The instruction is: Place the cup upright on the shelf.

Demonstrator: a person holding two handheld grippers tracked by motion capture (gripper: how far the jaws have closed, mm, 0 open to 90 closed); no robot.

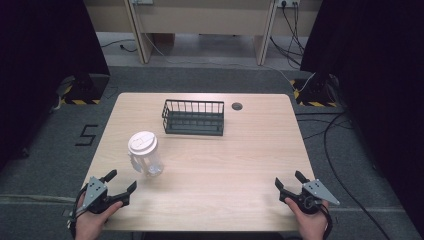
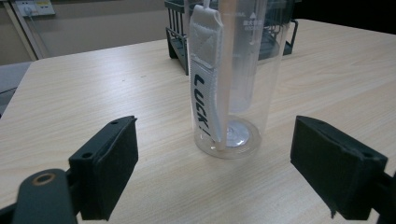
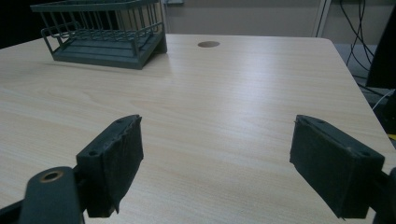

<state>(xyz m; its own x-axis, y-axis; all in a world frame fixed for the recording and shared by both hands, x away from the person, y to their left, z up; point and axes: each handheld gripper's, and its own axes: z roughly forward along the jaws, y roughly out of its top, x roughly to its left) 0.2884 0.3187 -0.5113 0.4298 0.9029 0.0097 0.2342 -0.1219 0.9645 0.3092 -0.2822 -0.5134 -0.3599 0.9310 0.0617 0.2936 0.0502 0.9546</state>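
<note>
From the high view, a clear bottle [image 1: 145, 153] with a white lid stands upright on the counter [image 1: 240, 165], near its left front, with a dark wire basket [image 1: 193, 117] behind it and well apart; the left gripper [image 1: 121, 181] sits just short of the bottle with its fingers spread, and the right gripper [image 1: 290, 180] rests far off at the right front, fingers likewise spread and empty. In the left gripper view the bottle [image 2: 232, 79] stands between and beyond the two open fingers [image 2: 108, 170], its white strap [image 2: 204, 70] hanging down the near side. The likely step is a grasp of the bottle: the gripper should advance level, centre the body between the pads, and close gently, since the smooth wall may slip. In the right gripper view the fingers [image 3: 114, 163] frame bare counter, the basket [image 3: 102, 32] far ahead.
</note>
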